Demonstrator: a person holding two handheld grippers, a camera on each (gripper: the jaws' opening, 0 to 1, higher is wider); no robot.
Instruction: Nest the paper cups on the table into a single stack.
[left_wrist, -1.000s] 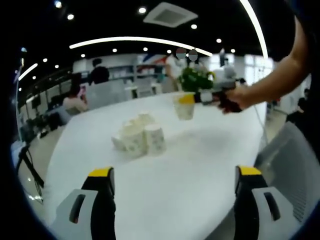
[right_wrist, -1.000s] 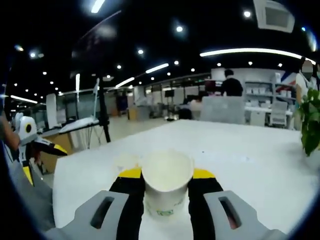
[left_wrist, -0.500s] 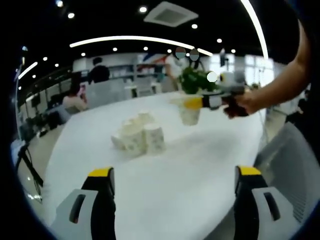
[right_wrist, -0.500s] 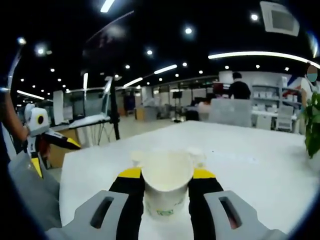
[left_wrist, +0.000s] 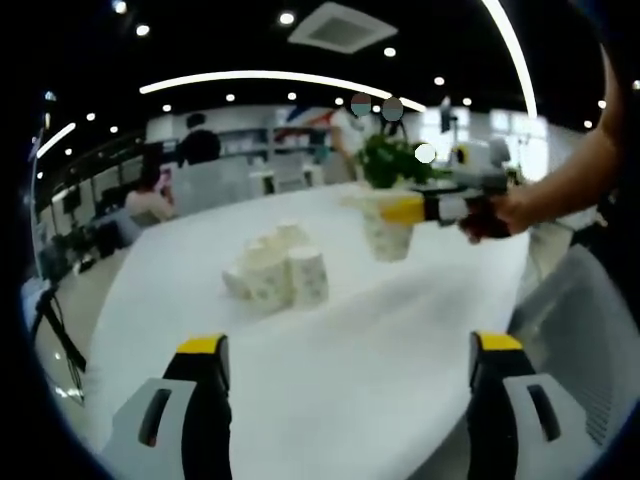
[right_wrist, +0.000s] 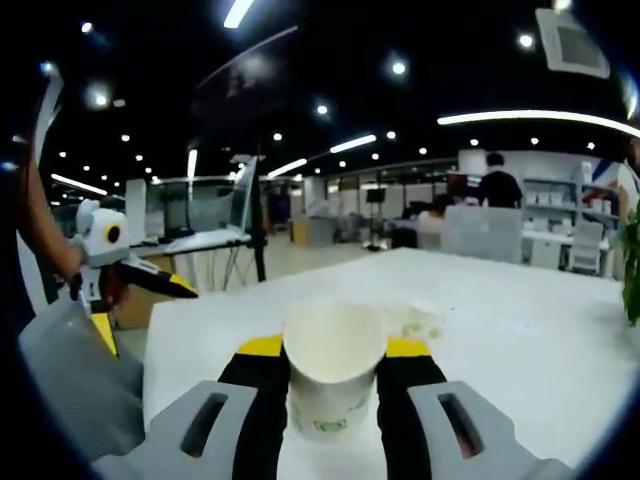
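Observation:
In the left gripper view a cluster of white paper cups (left_wrist: 275, 270) with a faint green pattern stands on the white table (left_wrist: 330, 350). My left gripper (left_wrist: 345, 350) hangs open over the table's near edge, well short of the cluster. My right gripper (left_wrist: 405, 210) comes in from the right, held up above the table, shut on a paper cup (left_wrist: 388, 232). In the right gripper view that held cup (right_wrist: 333, 380) sits upright between the yellow-tipped jaws of the right gripper (right_wrist: 333, 350), and the cup cluster (right_wrist: 415, 318) lies ahead on the table.
A green potted plant (left_wrist: 390, 160) stands at the table's far side. A grey chair back (left_wrist: 585, 300) is at the right of the table. People sit and stand at desks far behind. The other gripper (right_wrist: 105, 270) shows at the left, held by a hand.
My right gripper has carried the held cup rightward and closer in the left gripper view. The right gripper view has swung, bringing the cup cluster and the other gripper further into the picture.

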